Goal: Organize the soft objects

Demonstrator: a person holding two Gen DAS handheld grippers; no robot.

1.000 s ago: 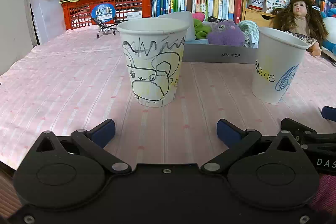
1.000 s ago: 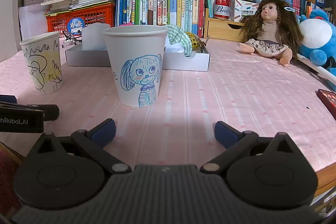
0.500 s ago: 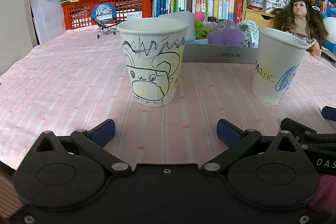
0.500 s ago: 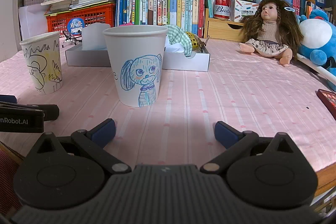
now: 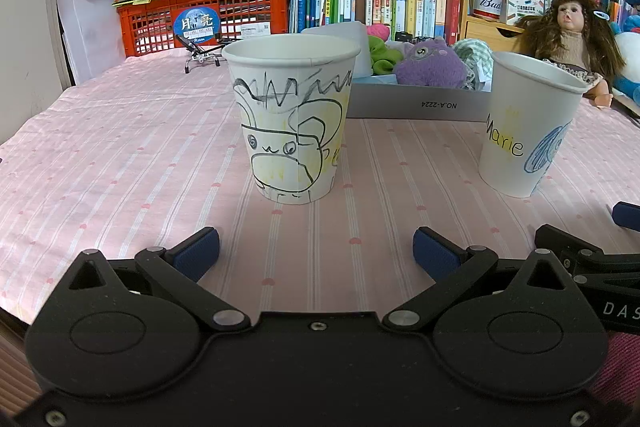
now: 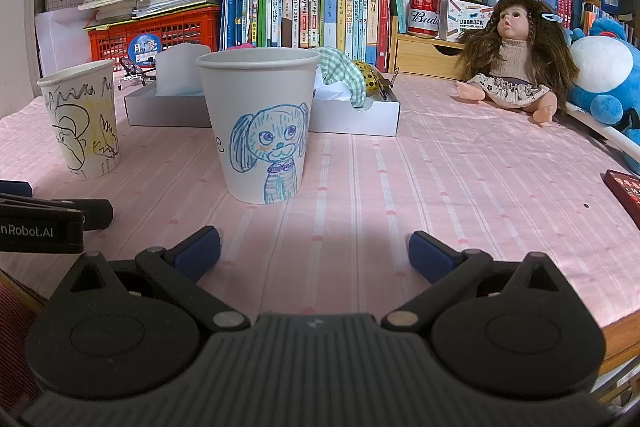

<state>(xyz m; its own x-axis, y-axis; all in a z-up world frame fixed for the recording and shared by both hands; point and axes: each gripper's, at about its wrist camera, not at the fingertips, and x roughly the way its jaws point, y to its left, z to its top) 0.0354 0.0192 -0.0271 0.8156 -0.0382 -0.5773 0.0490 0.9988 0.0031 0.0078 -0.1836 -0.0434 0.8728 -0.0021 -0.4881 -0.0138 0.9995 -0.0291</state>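
A grey shallow box [image 5: 416, 105] at the back of the pink table holds soft toys: a purple plush [image 5: 430, 65], a green one [image 5: 382, 53] and a green checked cloth [image 6: 344, 75]. A paper cup with a black and yellow drawing [image 5: 292, 123] stands in front of my left gripper [image 5: 316, 251], which is open and empty. A paper cup with a blue dog drawing [image 6: 260, 123] stands in front of my right gripper [image 6: 314, 251], also open and empty. Both grippers sit low near the table's front edge.
A doll [image 6: 514, 67] and a blue plush [image 6: 608, 83] lie at the right. Books, a red crate [image 5: 208, 17] and a beer can [image 6: 424, 11] line the back. A red book [image 6: 626, 187] lies at the right edge.
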